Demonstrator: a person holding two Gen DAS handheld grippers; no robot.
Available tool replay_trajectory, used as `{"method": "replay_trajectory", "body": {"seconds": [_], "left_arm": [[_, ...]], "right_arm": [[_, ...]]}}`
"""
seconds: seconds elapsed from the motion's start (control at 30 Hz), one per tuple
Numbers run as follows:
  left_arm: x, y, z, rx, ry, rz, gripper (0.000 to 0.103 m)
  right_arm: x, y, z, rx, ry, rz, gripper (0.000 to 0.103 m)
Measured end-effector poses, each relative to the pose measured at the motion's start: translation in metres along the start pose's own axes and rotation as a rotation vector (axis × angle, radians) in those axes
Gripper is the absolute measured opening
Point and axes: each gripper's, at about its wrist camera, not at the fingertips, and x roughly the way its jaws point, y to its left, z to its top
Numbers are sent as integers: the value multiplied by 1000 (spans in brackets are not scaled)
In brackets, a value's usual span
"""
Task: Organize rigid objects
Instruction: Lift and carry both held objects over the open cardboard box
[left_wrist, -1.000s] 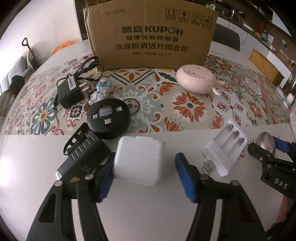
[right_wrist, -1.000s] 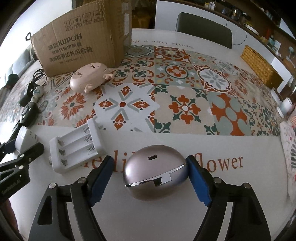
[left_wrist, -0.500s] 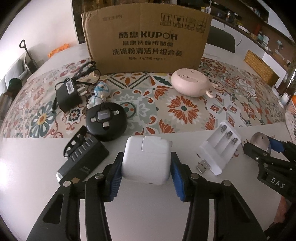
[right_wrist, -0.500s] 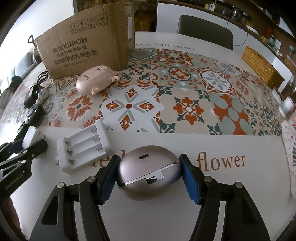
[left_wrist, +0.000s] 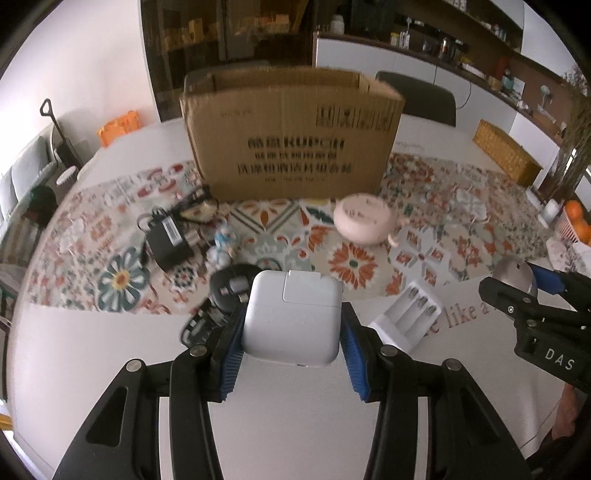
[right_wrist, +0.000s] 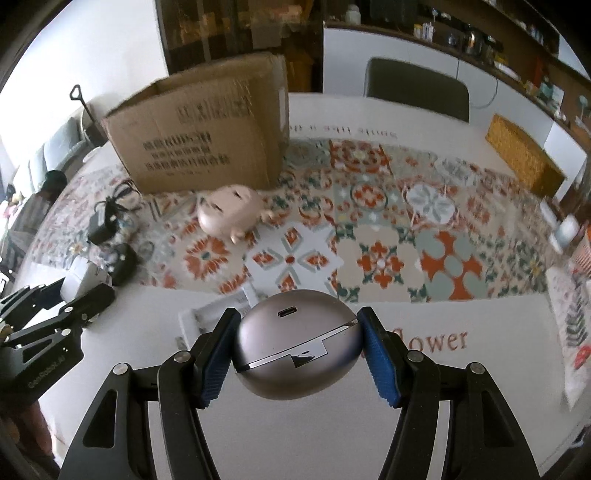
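Now both are loaded: left gripper (left_wrist: 291, 341) clamps the white square plastic charger (left_wrist: 292, 317), right gripper (right_wrist: 297, 356) clamps the grey oval metallic case (right_wrist: 297, 349); next, carry both to the far brown cardboard box (left_wrist: 291, 136).

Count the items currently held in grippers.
2. The white power adapter is clamped in the left gripper; the silver oval case is clamped in the right gripper. Both look raised off the table.

Both wrist views face the cardboard box (left_wrist: 291, 140) across the table (right_wrist: 295, 424)
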Motion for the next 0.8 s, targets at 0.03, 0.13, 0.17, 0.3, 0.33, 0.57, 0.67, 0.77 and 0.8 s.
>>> {"method": "replay_trajectory", "body": {"seconds": [0.03,0.13,0.17,0.3,0.33,0.57,0.67,0.77,0.8], "left_arm": [[-5,2,4,-3,-3,-6,48],[-17,10,12,-24,-7,-23,48],[-23,13,15,-27,-17,-22,48],[-42,21,27,-2,-48,0,48],[-45,23,30,1,-52,0,48],[-70,32,56,35,-107,-20,48],[-77,40,71,37,-137,-29,48],[-81,47,84,37,-175,-48,48],[-82,49,89,39,-185,-48,48]], "right_arm": [[-4,3,3,-7,-6,1,64],[-19,13,14,-25,-33,11,64],[-26,18,19,-32,-45,16,64],[-45,34,34,-50,-83,32,64],[-51,39,37,-55,-97,38,64],[-78,64,61,-75,-160,43,64],[-85,70,74,-61,-175,43,64],[-88,74,86,-41,-191,29,64],[-89,74,90,-31,-200,33,64]]}}
